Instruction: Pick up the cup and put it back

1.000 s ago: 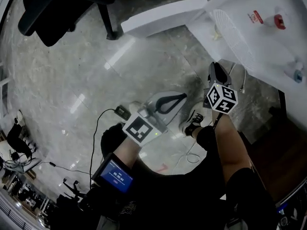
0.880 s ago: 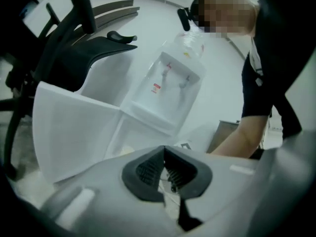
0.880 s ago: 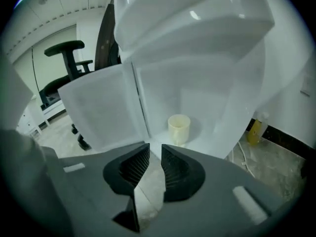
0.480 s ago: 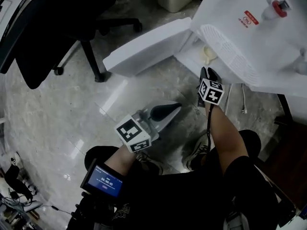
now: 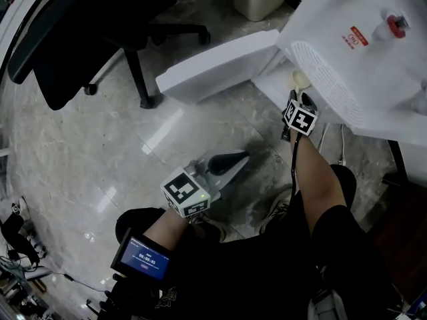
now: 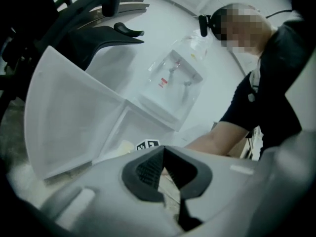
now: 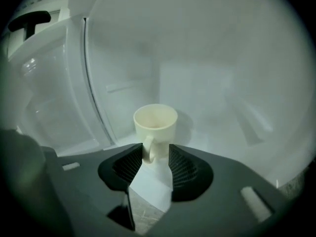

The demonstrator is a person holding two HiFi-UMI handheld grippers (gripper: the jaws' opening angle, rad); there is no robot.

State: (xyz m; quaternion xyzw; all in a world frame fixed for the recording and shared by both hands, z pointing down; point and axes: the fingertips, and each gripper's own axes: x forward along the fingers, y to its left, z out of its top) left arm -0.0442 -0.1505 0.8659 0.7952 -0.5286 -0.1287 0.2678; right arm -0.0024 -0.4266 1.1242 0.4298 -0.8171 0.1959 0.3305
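Right gripper view: the cup (image 7: 155,124) stands upright on the cabinet floor (image 7: 217,132). Its handle sits between the right gripper's (image 7: 156,154) jaws, which have just been opening, so the pick-up looks about to begin. The left gripper (image 6: 162,154) is closed, empty and well apart.

Free compartment floor (image 7: 227,132) around cup (image 7: 155,125); open door (image 7: 49,88) at left.

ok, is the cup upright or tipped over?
Upright. The cup stands on its base in the white compartment, rim up, handle toward the camera.
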